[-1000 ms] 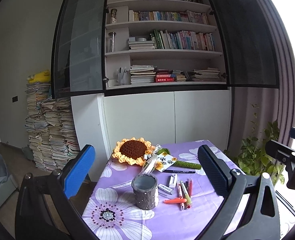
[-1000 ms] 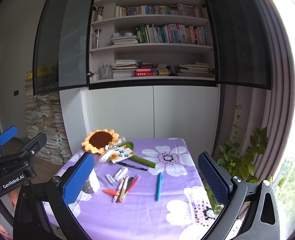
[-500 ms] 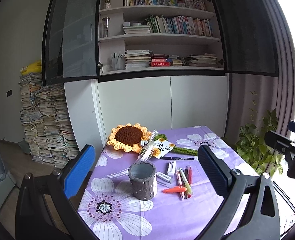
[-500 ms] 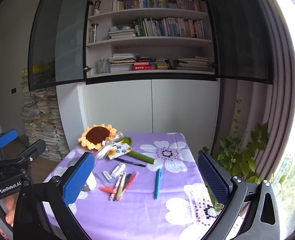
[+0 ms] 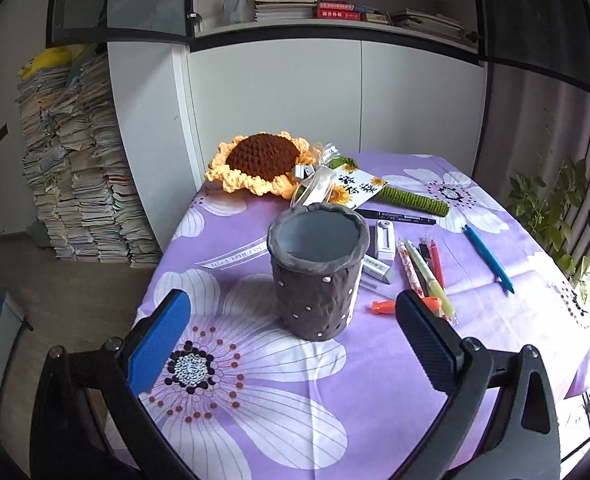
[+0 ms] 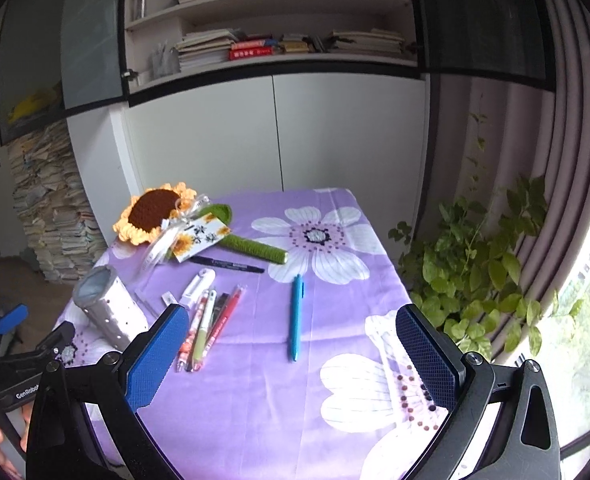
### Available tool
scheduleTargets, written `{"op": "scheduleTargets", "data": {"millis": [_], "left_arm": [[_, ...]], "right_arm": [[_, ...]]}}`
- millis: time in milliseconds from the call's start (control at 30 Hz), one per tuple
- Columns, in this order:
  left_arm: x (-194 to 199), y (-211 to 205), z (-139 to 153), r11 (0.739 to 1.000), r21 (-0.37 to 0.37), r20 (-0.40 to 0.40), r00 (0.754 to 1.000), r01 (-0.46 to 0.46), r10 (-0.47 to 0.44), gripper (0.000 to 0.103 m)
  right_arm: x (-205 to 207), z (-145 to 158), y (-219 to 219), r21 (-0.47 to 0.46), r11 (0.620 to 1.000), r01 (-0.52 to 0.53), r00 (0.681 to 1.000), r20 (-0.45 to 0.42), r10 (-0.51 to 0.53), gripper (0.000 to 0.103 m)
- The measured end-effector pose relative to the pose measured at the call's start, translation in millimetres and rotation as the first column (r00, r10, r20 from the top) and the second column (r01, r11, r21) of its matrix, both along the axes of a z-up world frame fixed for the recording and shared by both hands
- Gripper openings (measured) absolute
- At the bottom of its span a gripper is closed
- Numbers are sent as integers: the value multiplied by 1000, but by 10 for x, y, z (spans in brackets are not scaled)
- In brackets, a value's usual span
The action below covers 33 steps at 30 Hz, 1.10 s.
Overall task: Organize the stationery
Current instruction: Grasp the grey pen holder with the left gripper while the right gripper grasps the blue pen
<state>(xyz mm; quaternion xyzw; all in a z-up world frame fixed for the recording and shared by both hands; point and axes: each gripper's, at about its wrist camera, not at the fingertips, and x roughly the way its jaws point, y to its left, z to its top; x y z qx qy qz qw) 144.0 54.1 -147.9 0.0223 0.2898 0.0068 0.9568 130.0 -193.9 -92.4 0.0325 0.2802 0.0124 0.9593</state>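
While both tools hover with jaws spread wide and empty, the left gripper (image 5: 293, 330) frames the grey pen holder (image 5: 317, 270) at 12 o'clock. Ahead of the right gripper (image 6: 293, 346), the blue pen (image 6: 295, 317) lies at 12, bundled pens (image 6: 211, 326) at 11, crochet sunflower (image 6: 155, 212) farther.

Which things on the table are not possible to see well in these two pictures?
- Cup bottom: left view, its wall hides it; contents unknown.
- Eraser: left view, partly behind the cup.
- Orange cap: left view, left claw finger covers one end.
- Card writing: both views, too small.
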Motion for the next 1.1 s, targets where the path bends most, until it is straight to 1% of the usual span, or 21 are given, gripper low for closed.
{"op": "scheduleTargets", "data": {"millis": [100,200,267,367,433,467,533,600,667,700,767,833,933,1000,1033,1100], "left_arm": [[128,-23,-67,1000,-2,-13,1000,14,-14,102],[267,12,-118,1000,-4,-24,1000,11,-11,102],[368,57,-173,1000,-19,-43,999,6,-7,102],[494,117,-254,999,-49,-75,997,10,-14,102],[563,145,-279,998,-61,-80,997,16,-21,101],[587,154,-280,997,-68,-77,997,24,-30,101],[619,161,-260,996,-75,-59,997,42,-46,96],[646,152,-233,995,-73,-36,996,73,-76,79],[681,122,-226,991,-65,-23,993,114,-116,70],[701,119,-233,991,-54,-15,992,125,-126,70],[719,95,-241,989,-33,6,989,147,-147,70],[725,73,-242,984,-12,30,984,177,-177,70],[741,26,-235,975,45,65,973,219,-222,70],[773,13,-245,968,69,69,967,242,-247,70],[802,20,-257,966,64,63,965,250,-253,70],[860,72,-268,963,20,41,963,267,-268,70]], "right_arm": [[221,-138,-80,8,999,38,997,-68,-37,103],[398,-210,-171,9,996,88,990,-112,-87,103],[503,-246,-218,17,994,108,985,-135,-105,103],[691,-322,-250,36,993,113,978,-182,-105,103],[814,-382,-261,52,993,109,972,-213,-96,102],[868,-406,-255,53,993,108,969,-228,-93,96],[974,-450,-220,46,994,96,964,-255,-81,89],[1078,-486,-178,36,996,79,958,-278,-66,81],[1159,-505,-129,27,998,60,955,-294,-49,68],[1220,-530,-106,27,998,48,951,-306,-38,64],[1317,-573,-83,33,999,34,943,-332,-22,50],[1430,-625,-71,46,999,24,932,-362,-6,44],[1580,-674,-84,62,998,26,921,-390,0,44],[1690,-697,-97,64,997,36,915,-404,-7,44],[1739,-708,-99,64,997,40,911,-412,-10,44],[1835,-733,-93,67,997,42,904,-428,-10,44]]}}
